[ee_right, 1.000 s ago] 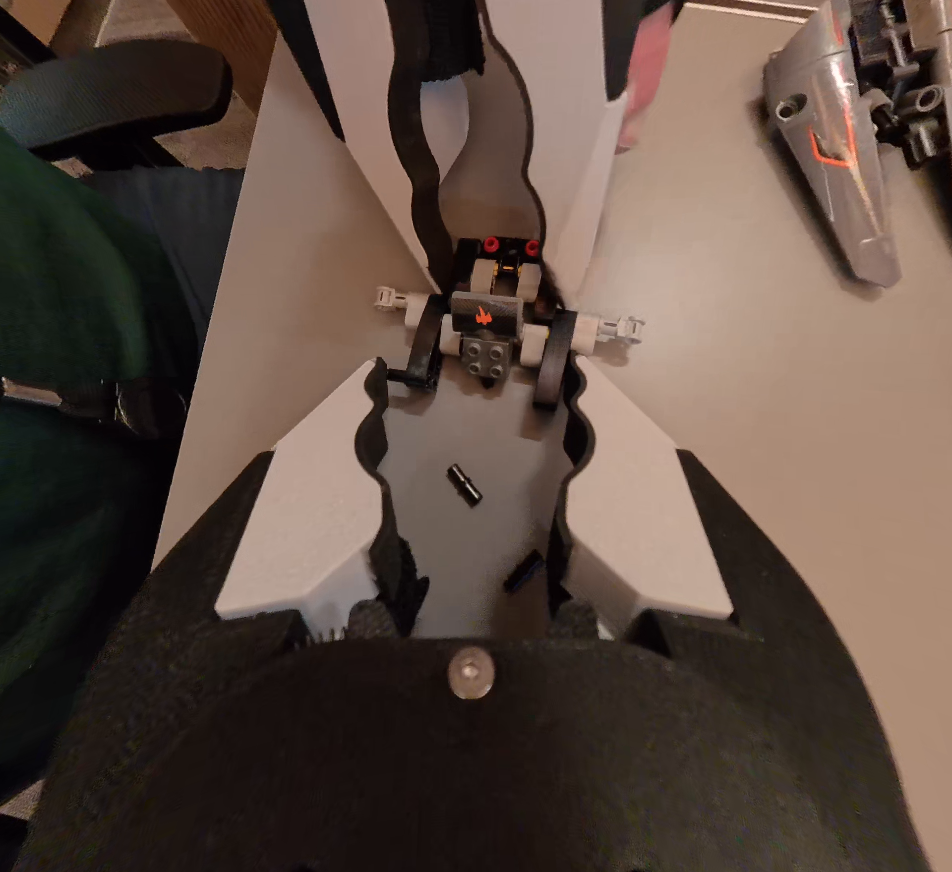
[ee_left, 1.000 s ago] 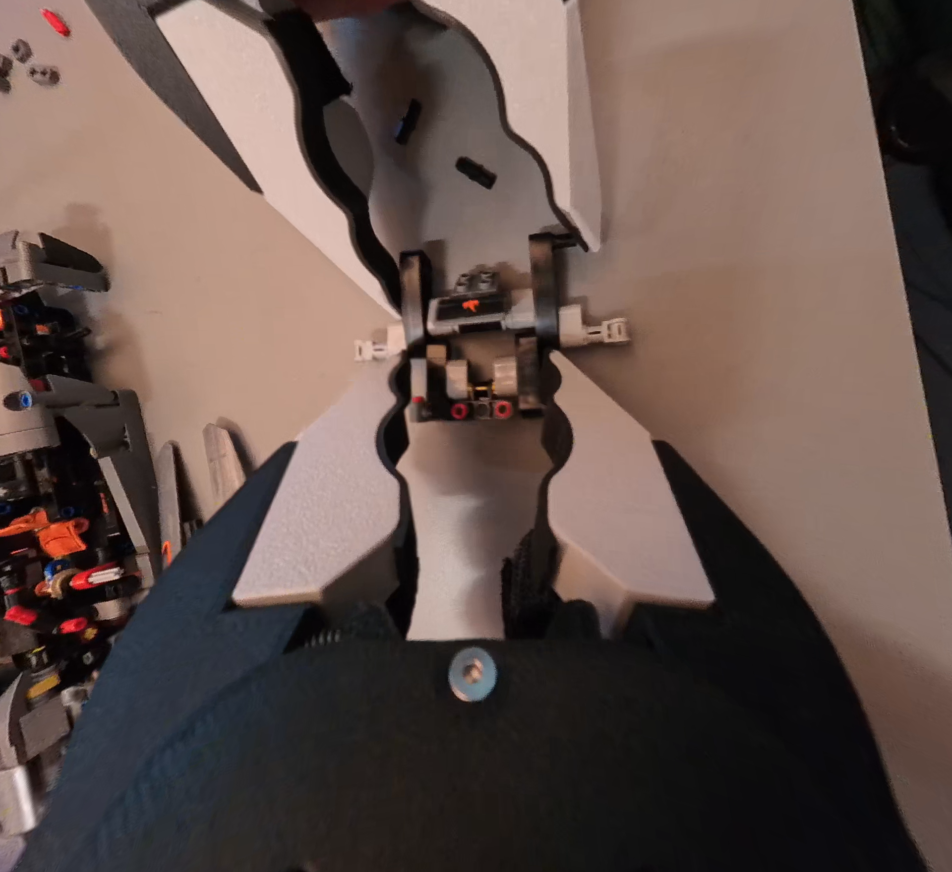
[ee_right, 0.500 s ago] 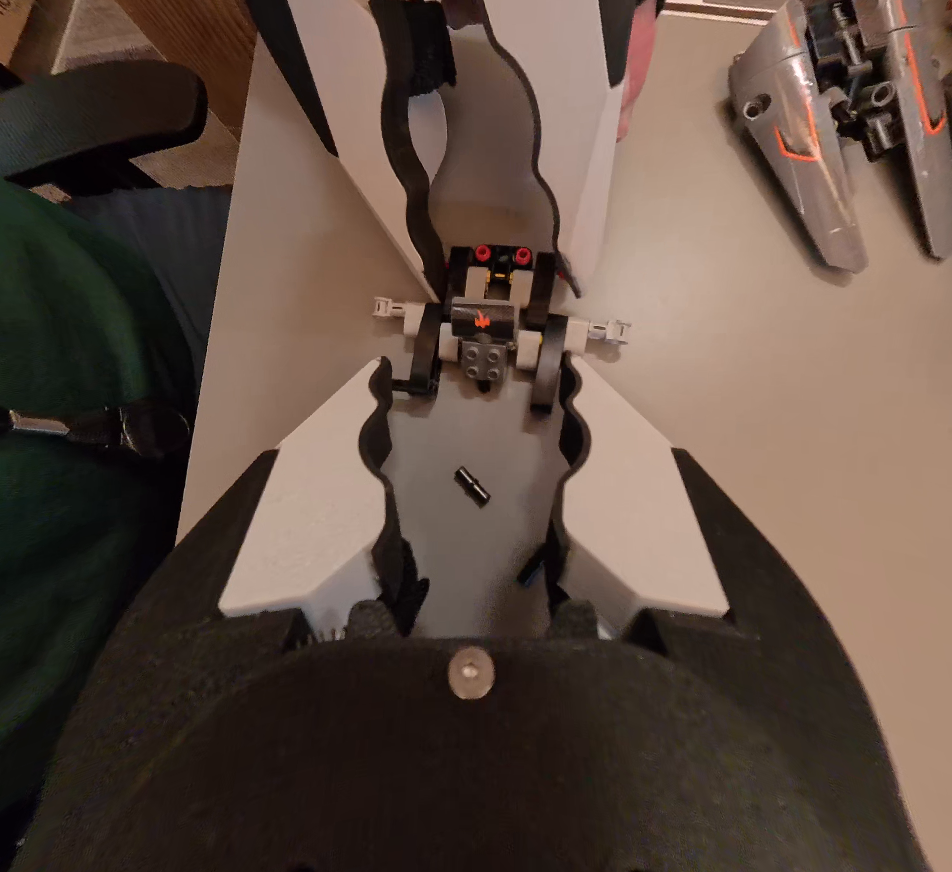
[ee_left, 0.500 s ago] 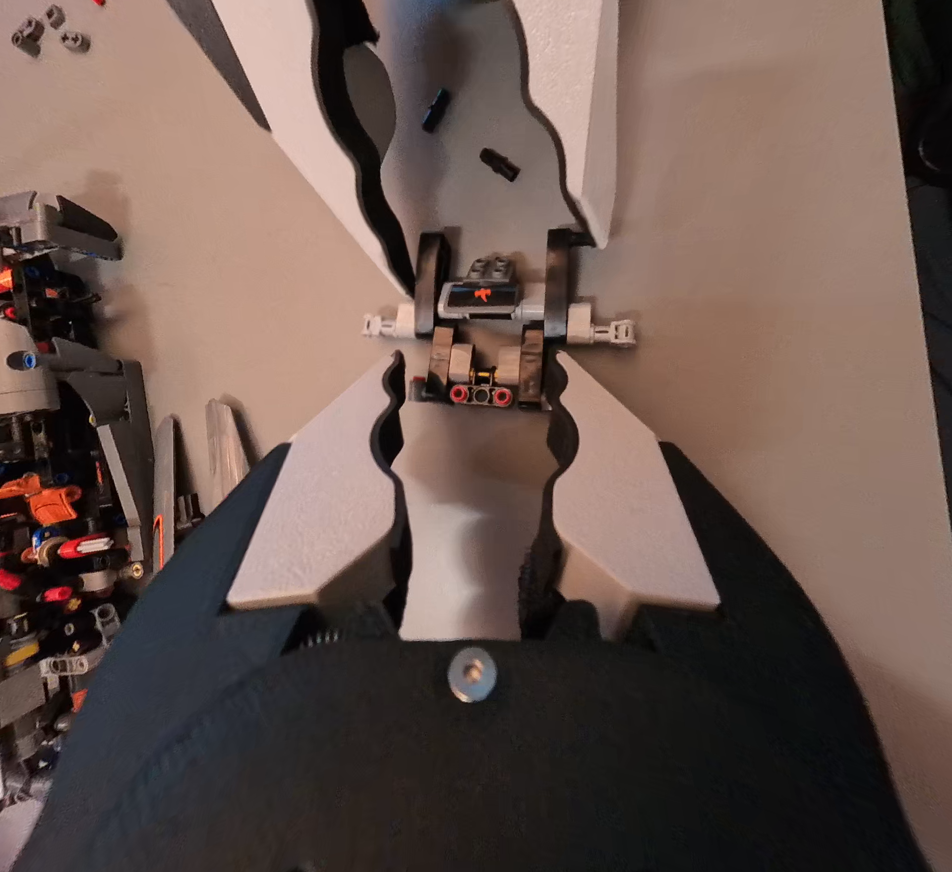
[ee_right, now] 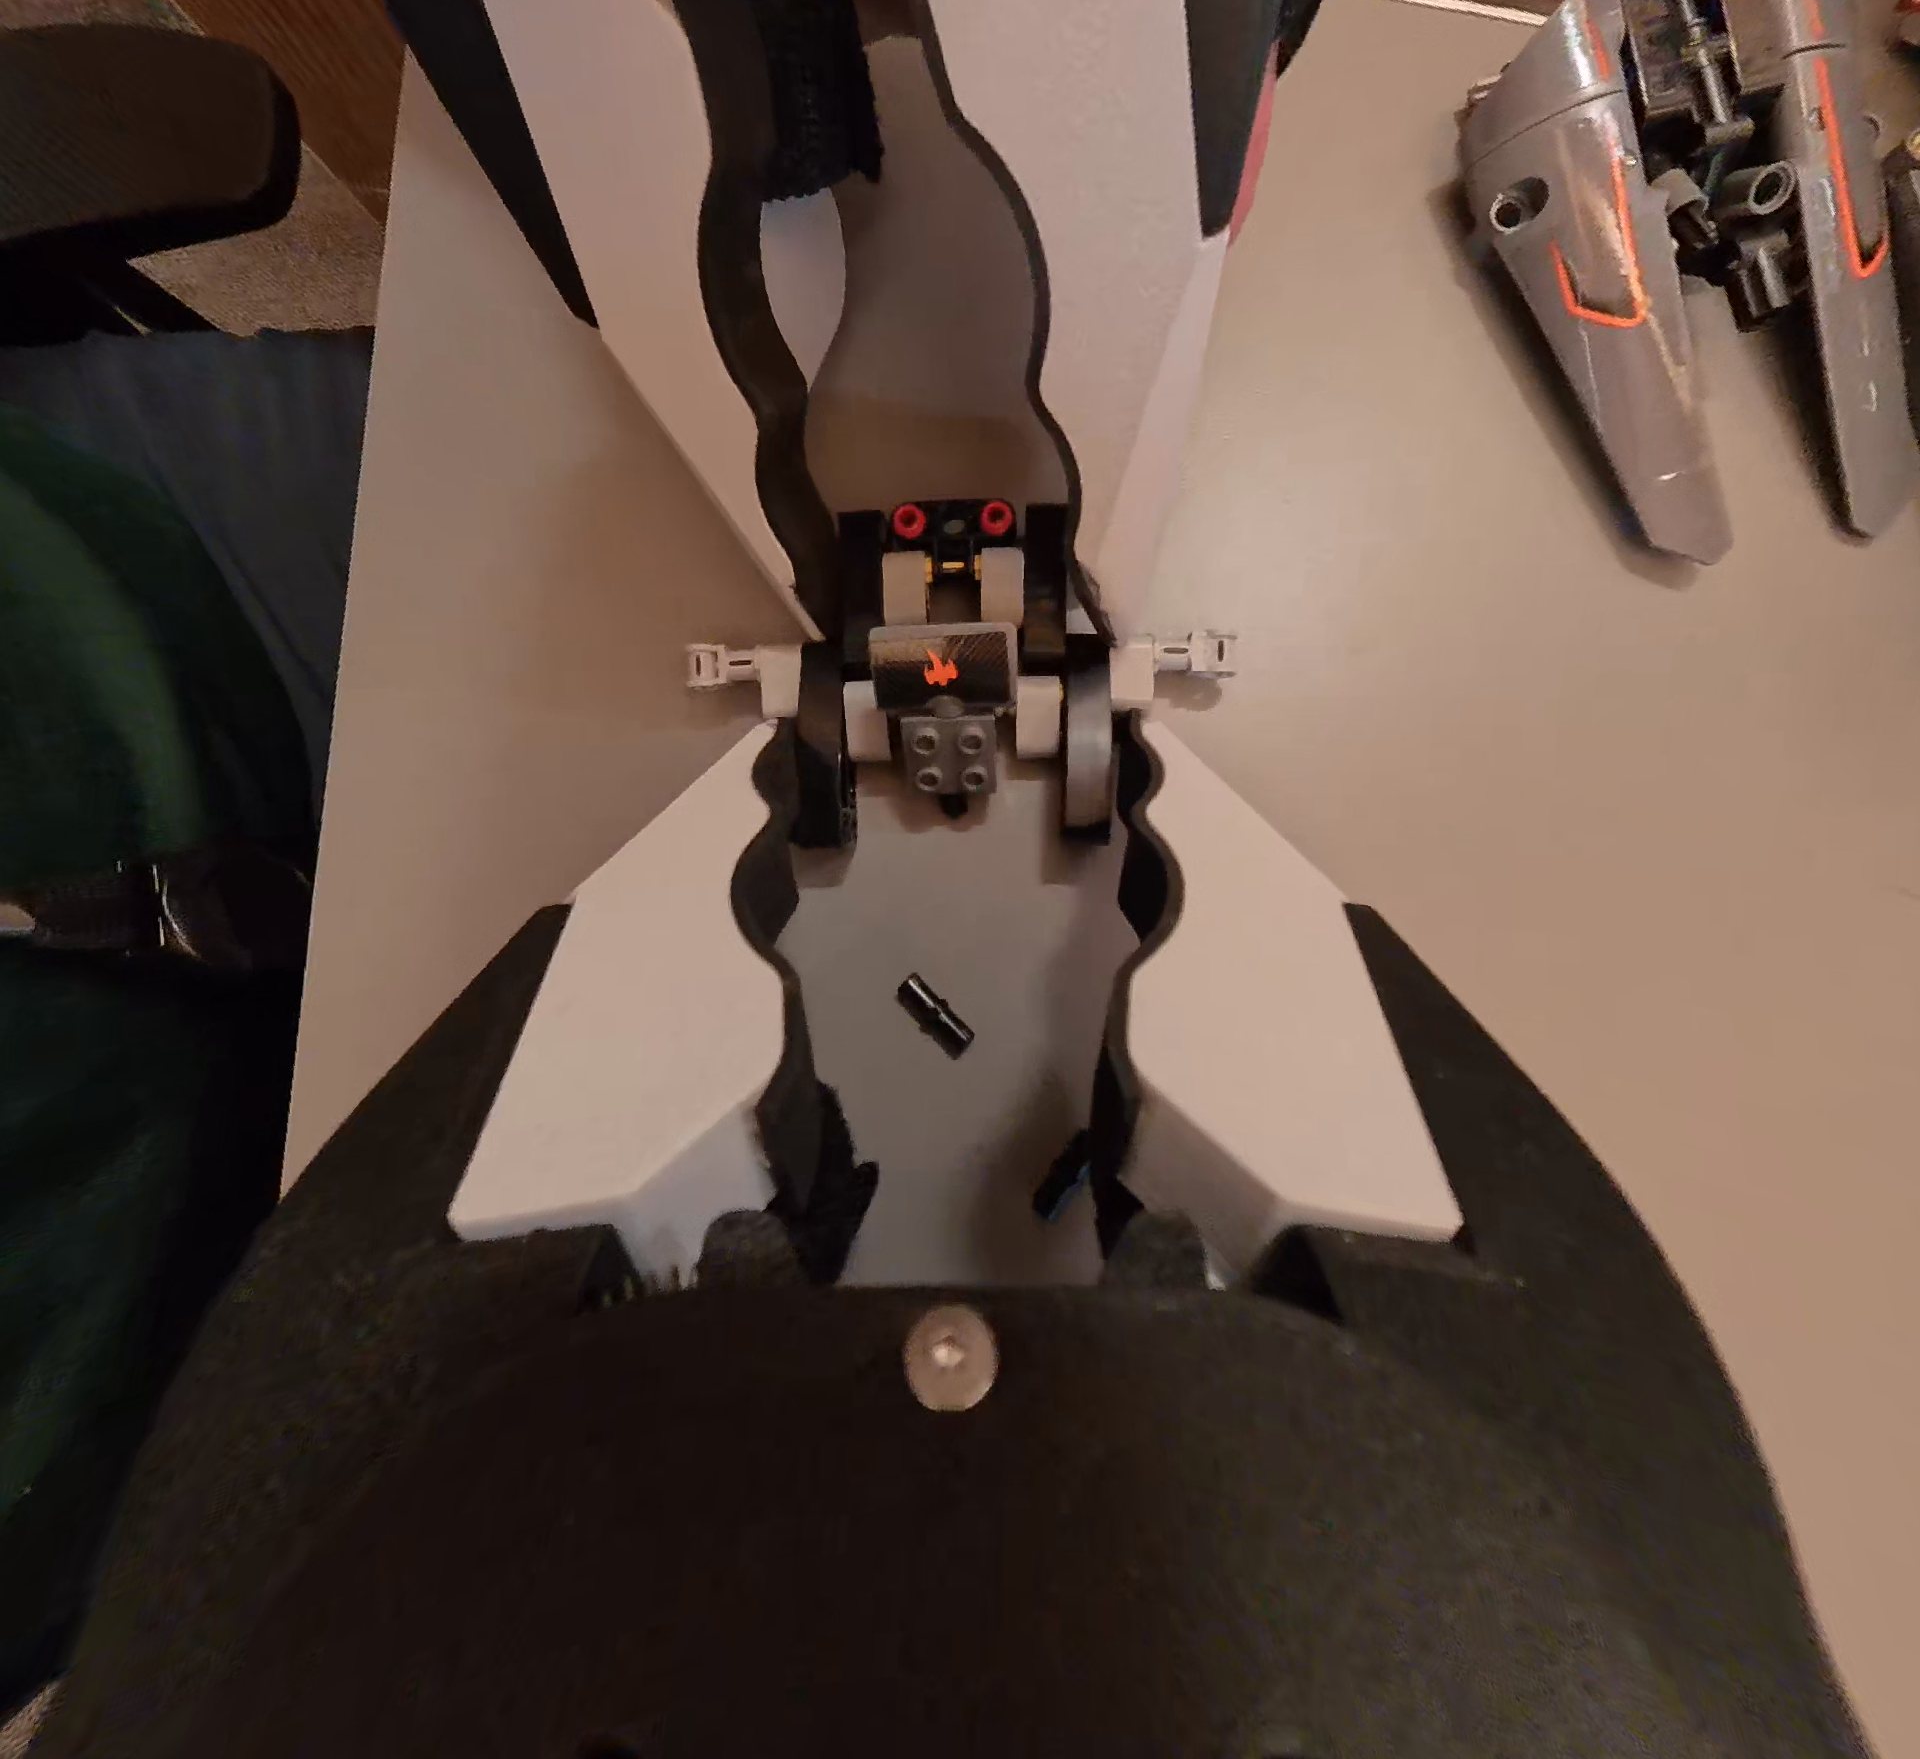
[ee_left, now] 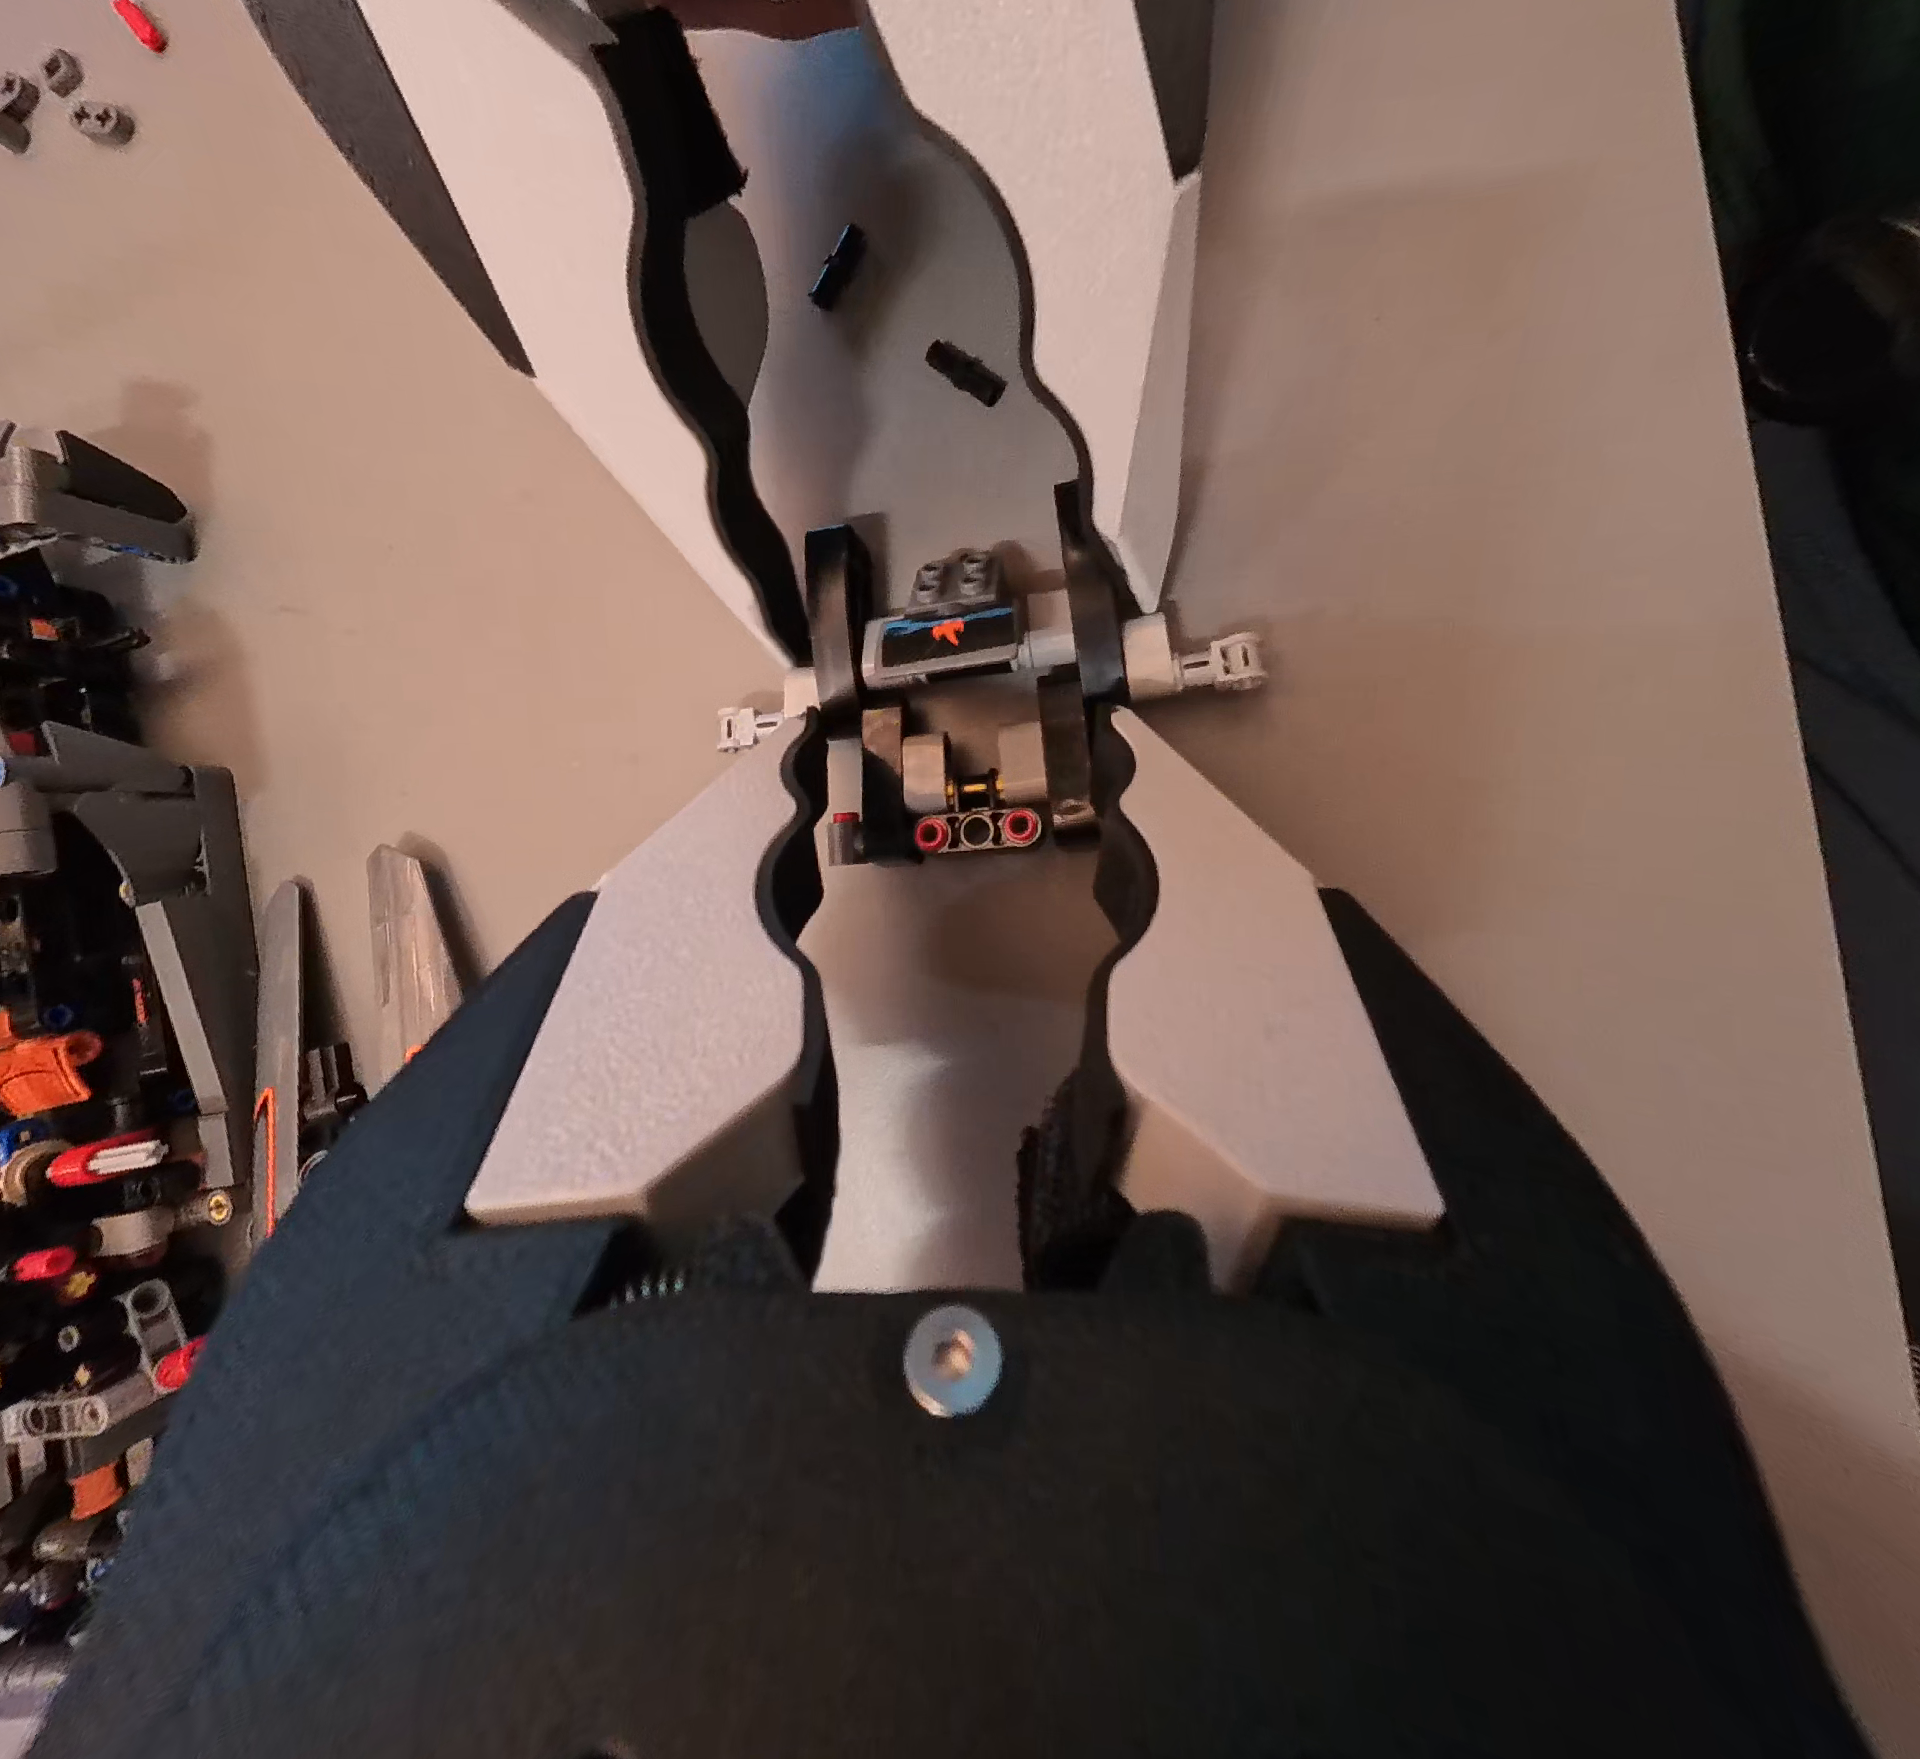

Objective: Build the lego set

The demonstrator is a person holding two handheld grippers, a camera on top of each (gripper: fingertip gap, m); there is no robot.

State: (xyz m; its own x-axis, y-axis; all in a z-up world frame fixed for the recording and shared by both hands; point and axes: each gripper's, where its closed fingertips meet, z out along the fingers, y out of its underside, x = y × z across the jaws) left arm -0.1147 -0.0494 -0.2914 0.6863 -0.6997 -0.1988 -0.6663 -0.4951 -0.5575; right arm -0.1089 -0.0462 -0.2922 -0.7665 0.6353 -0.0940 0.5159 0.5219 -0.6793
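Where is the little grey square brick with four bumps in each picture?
Left wrist view: the grey four-stud brick sits just above centre, at the far end of the small lego assembly, past the orange-marked tile.
Right wrist view: the same brick sits at centre, at the near end of the assembly, below the orange-marked tile.
Shared landmark: the two red pin ends lie at the assembly's opposite end in both views.

I see warm, dim light on the desk (ee_left: 1403, 462). It looks yellow-brown. Soft shadows sit beside the white fingers (ee_left: 644, 1065) and under the small lego build (ee_right: 951, 670). Both views bend at the edges like a fish eye. The far corners go dark and a bit blurry. No glare.
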